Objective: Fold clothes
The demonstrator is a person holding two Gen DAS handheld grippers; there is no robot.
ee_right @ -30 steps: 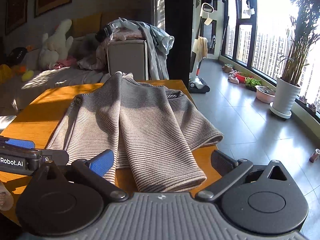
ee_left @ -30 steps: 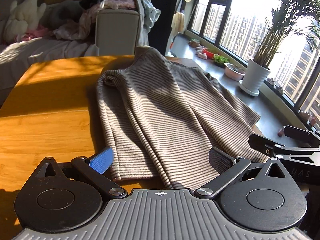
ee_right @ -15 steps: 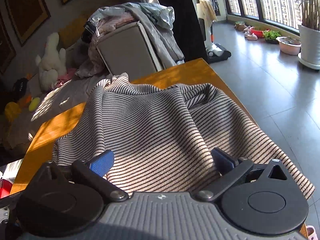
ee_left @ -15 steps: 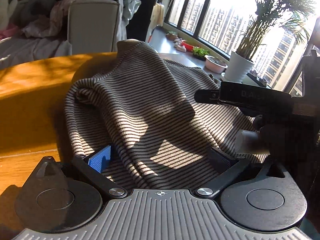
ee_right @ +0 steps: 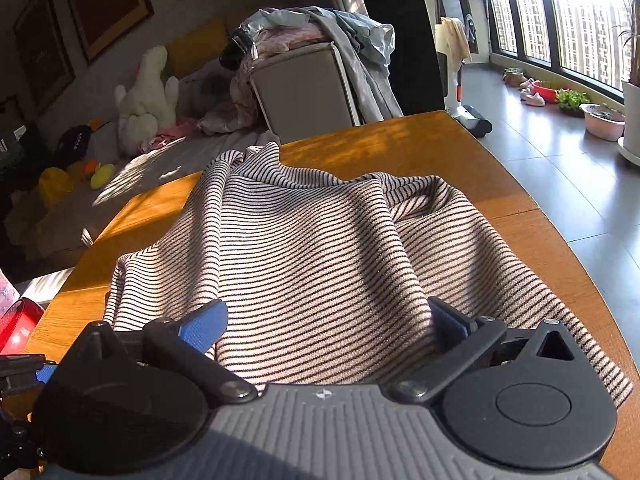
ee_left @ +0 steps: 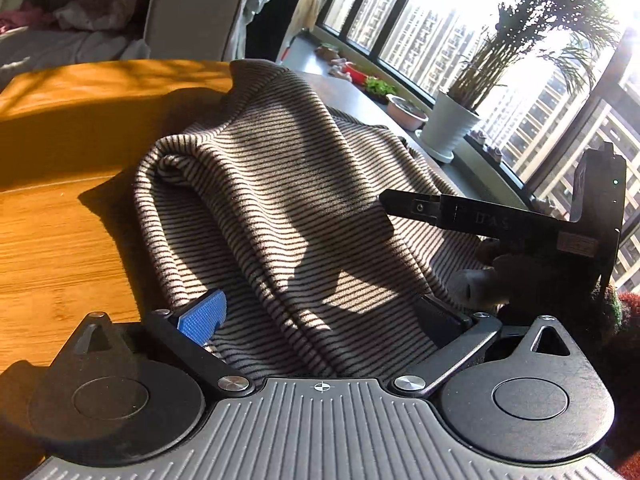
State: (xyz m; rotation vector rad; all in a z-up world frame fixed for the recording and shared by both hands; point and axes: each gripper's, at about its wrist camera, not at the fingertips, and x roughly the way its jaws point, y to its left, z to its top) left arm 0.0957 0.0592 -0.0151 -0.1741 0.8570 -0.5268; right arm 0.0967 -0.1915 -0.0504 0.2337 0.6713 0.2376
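On the orange wooden surface lies a striped knit garment, rumpled into soft ridges, its fine dark and pale stripes catching hard sunlight. At its near hem the left tool is held low and level, its fingers spread wide with the fabric bunched up between them; the blue pad rests against the cloth without pinching it. To the right, the right tool sits the same way over the hem, open, with the blue pad on one side and the dark finger on the other flanking a mound of stripes. From the left camera its black body reaches in across the garment's right edge. Behind the surface stand a grey box heaped with loose clothes and a white plush toy on the sofa. Farther right, a potted plant stands on grey floor tiles by tall windows.
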